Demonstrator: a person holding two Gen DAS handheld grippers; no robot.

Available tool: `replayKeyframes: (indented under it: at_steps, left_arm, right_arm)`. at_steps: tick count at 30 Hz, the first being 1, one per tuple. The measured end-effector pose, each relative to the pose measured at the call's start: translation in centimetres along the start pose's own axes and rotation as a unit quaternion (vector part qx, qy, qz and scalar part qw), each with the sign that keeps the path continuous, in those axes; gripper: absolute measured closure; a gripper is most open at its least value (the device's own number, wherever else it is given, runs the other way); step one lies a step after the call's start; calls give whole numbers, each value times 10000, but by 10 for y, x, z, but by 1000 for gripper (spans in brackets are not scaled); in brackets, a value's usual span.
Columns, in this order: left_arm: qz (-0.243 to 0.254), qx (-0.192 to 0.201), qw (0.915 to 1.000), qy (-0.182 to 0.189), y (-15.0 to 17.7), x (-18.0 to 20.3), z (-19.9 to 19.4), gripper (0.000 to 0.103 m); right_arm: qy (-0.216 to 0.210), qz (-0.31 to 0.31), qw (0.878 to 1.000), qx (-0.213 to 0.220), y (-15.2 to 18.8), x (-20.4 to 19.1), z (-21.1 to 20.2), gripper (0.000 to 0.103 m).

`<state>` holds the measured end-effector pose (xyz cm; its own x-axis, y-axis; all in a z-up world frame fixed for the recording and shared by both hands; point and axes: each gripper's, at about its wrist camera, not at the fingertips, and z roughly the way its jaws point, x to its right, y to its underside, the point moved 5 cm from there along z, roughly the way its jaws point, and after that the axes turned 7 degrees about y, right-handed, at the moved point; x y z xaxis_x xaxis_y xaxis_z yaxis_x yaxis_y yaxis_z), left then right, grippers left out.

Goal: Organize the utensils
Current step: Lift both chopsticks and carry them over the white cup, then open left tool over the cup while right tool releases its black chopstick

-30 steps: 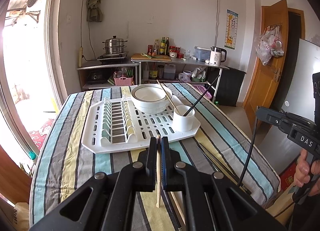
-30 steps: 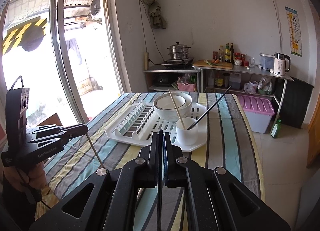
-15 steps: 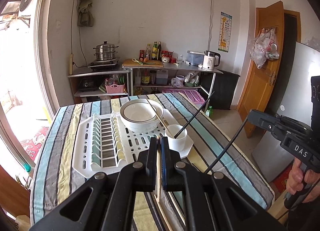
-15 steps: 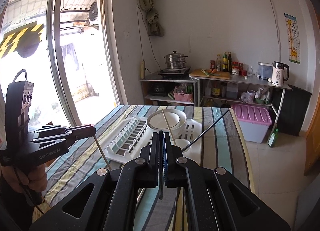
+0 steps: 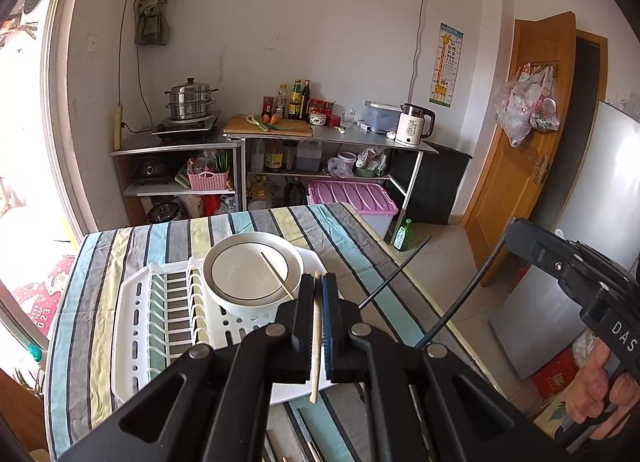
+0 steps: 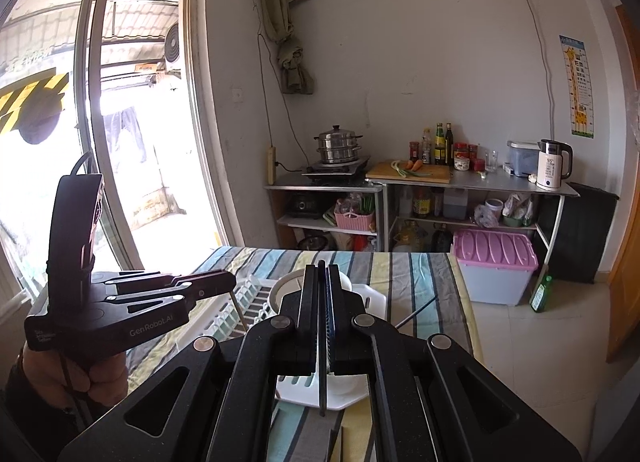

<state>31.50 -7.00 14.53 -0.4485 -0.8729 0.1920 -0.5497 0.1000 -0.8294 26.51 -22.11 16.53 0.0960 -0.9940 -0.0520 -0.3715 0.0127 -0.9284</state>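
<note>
My left gripper (image 5: 317, 282) is shut on a pale wooden chopstick (image 5: 316, 342) that stands upright between the pads, above the near edge of the white dish rack (image 5: 136, 302). A white bowl (image 5: 252, 266) sits on the rack. Beside it, a wooden chopstick (image 5: 278, 274) and a black chopstick (image 5: 394, 276) lean out of a cup hidden behind my fingers. My right gripper (image 6: 323, 274) is shut on a thin black chopstick (image 6: 323, 386). It also shows at the right of the left wrist view, right gripper (image 5: 514, 232), with its chopstick slanting down.
The rack lies on a table with a striped cloth (image 5: 120, 246), whose right edge drops to a tiled floor. More chopsticks (image 5: 312, 450) lie on the cloth below my left gripper. Behind the table stand shelves with a steamer pot (image 5: 192, 100), a kettle (image 5: 412, 124) and a pink-lidded bin (image 5: 352, 198).
Both grippers have risen and drawn back from the rack, each keeping its chopstick. The rack and bowl now sit lower and smaller, and the cup has slid behind my left fingers.
</note>
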Motion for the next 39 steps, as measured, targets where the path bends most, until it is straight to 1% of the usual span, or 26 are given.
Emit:
replayKeyframes:
  at_steps: [8,14,21,30,32,39]
  left_arm:
    - [-77,38,9999,118,-30,-2,29,99]
    - [-143,27,9998,157,-37,-6,48,99]
    - [-337,-105,9991,216,-31,-19,75,99]
    - [-604,-367,9973,174,-7,-38,99,99]
    - [-647,-414,9969,144,-2,-42,102,99]
    - [-731,-392,9965,19,2,-54,103,98]
  right_arm:
    - [29,111,9999,96,-24,10,21,100]
    - [47,97,9999,119,-31,10,36,100]
    - [23,218,9997,-108,-17,15,64,100]
    - [155,428,9976,-523,13,38,93,100]
    - [203,472,9969,-600,19,44,97,100]
    - [394,568,9954,-663,25,65,98,100]
